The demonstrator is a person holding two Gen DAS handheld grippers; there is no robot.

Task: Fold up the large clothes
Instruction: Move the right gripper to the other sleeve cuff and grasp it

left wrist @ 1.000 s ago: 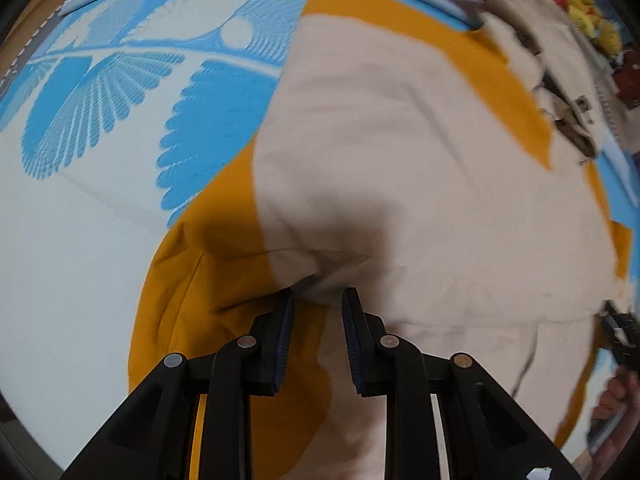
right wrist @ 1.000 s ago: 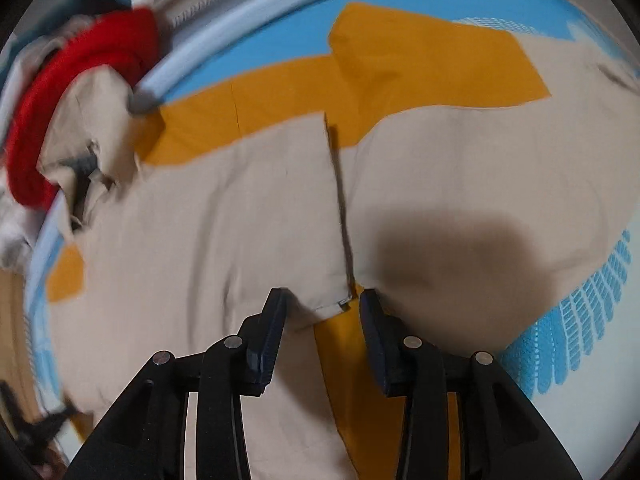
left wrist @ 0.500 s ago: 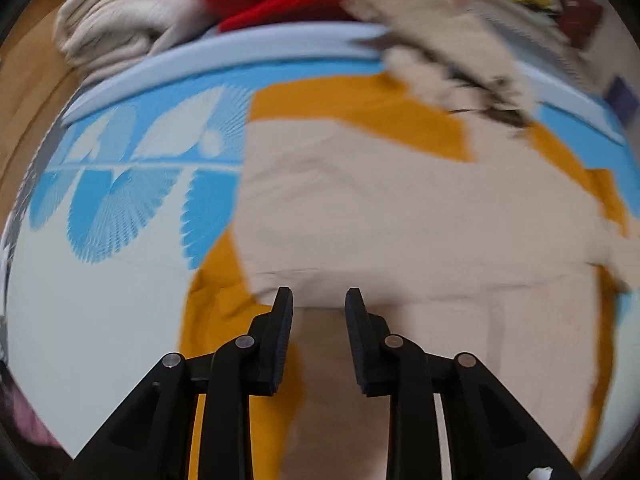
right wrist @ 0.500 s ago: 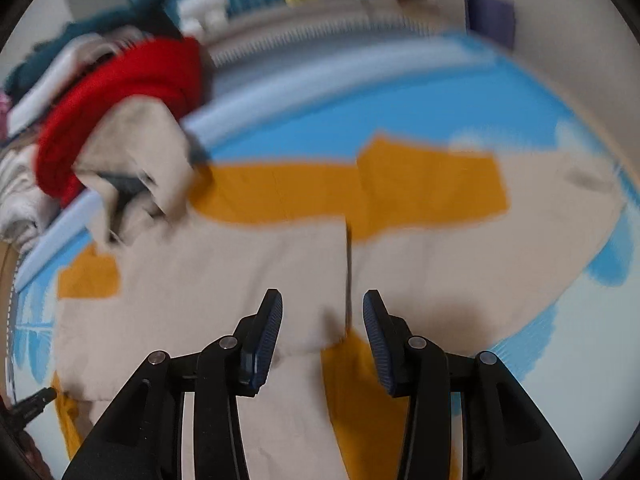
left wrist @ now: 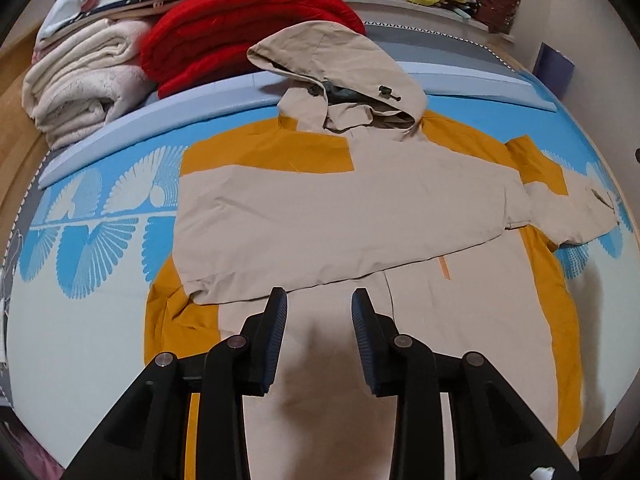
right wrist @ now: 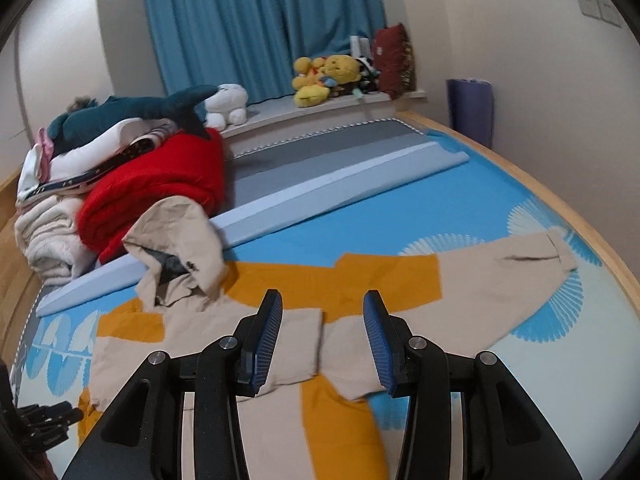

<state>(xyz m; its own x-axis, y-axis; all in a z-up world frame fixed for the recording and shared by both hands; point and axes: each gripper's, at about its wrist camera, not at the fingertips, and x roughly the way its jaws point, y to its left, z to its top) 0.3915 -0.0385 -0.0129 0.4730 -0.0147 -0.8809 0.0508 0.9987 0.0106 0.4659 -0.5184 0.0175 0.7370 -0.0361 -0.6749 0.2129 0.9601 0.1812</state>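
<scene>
Both tools pulled up and back since a second ago; then they sat low at the sleeve cuffs, now they hang clear above the garment.

Left tool (left wrist: 316, 320): fingers spread, nothing between them, over the lower body of the jacket (left wrist: 340, 216). Left sleeve (left wrist: 280, 220) lies folded across the chest, cuff end toward the right side.

Right tool (right wrist: 322, 328): fingers spread, empty, above mid-chest. Right sleeve (right wrist: 500, 276) lies stretched out flat toward the bed's right edge, cuff at the far end.

Jacket lies flat on the bed (left wrist: 100, 208), beige and mustard. Long axis runs hood to hem: hood (left wrist: 340, 68) points to the bed's far edge, propped against the light blue bolster (left wrist: 160, 120); hem runs toward the near edge, under the tools.

Judged step: sleeve folding, one in, one seemingly out. Next move likely calls for the right tool to pinch the right cuff and carry it across the chest, keeping the cloth flat.
</scene>
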